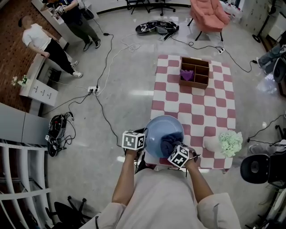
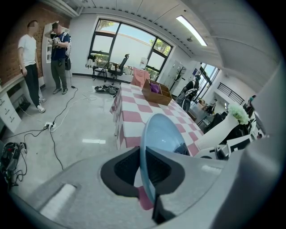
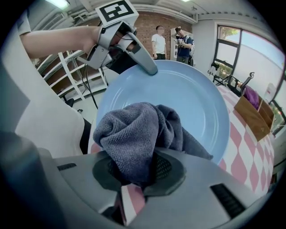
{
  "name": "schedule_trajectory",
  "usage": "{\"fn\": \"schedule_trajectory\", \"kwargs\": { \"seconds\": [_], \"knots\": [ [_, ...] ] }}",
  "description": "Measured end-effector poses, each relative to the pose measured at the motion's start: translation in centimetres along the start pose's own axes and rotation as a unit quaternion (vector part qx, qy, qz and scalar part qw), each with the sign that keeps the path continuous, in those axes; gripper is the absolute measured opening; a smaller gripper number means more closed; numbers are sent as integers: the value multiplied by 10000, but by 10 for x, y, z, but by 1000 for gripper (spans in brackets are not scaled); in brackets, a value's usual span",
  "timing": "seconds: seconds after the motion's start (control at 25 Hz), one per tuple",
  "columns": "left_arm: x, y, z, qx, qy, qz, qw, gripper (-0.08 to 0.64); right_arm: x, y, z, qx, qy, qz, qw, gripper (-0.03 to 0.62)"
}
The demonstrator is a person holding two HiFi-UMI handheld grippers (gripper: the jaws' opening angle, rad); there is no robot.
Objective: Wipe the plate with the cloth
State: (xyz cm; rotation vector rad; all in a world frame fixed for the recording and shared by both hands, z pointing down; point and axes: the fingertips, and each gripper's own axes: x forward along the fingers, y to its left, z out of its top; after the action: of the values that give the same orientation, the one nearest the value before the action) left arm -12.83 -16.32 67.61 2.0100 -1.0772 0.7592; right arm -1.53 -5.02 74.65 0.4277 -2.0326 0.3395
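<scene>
- Jaws of the left gripper point(image 2: 145, 172) are narrowed onto the rim of the one plate point(image 2: 161, 134). It is pale blue and seen edge-on between them.
- Jaws of the right gripper point(image 3: 134, 172) are clamped on the one cloth point(image 3: 134, 127). It is grey and bunched, and it lies against the plate's face near 7 o'clock.
- In the right gripper view, one finger of the left gripper lies over the plate's rim at about 11 o'clock.
- In the head view the plate sits between the two grippers, tilted over the table point(image 1: 196, 112) at its 7 o'clock edge.
- There is one table, checked pink and white.
- One wooden box point(image 1: 194, 72) sits at the table's 12 o'clock, with one purple thing point(image 1: 187, 74) in a left compartment.
- One green tuft point(image 1: 230, 142) sits near the table's 5 o'clock corner. A pale shape touches it, too washed out to name.
- Two people point(image 1: 42, 42) stand on the floor towards 10 o'clock. One pink chair point(image 1: 209, 13) stands towards 1 o'clock.
- In the right gripper view the gripper body cuts off the plate's lower rim.
- In the head view both marker cubes cover the jaws.
- In the left gripper view only a dark scrap of the cloth shows past the plate.
</scene>
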Motion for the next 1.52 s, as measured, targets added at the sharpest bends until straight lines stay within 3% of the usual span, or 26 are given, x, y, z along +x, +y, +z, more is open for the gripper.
{"fn": "schedule_trajectory", "kwargs": {
  "seconds": [0.32,0.56,0.72,0.92,1.12,1.32,1.4,1.52],
  "knots": [
    [-4,-1,-3,-88,-143,97,9998,26,8,37,20,-250,-146,504,9983,87],
    [-8,0,-6,-143,-183,130,9996,26,15,56,46,-666,-175,650,9955,87],
    [-7,1,-6,-182,-208,130,9995,26,18,58,61,-670,-294,692,9949,87],
    [0,1,-2,-239,-219,47,9995,28,25,54,84,40,-721,735,9947,87],
    [15,5,1,-127,-41,-48,9999,26,16,46,89,704,-1198,711,9878,87],
    [46,-7,3,-382,116,-557,9977,26,4,28,70,1095,-1170,290,9867,87],
    [58,-16,5,-365,184,-769,9962,26,0,17,59,1483,-1207,59,9815,87],
    [73,-24,8,-163,320,-1006,9943,26,-4,2,43,2312,-1381,-283,9626,87]
  ]
}}
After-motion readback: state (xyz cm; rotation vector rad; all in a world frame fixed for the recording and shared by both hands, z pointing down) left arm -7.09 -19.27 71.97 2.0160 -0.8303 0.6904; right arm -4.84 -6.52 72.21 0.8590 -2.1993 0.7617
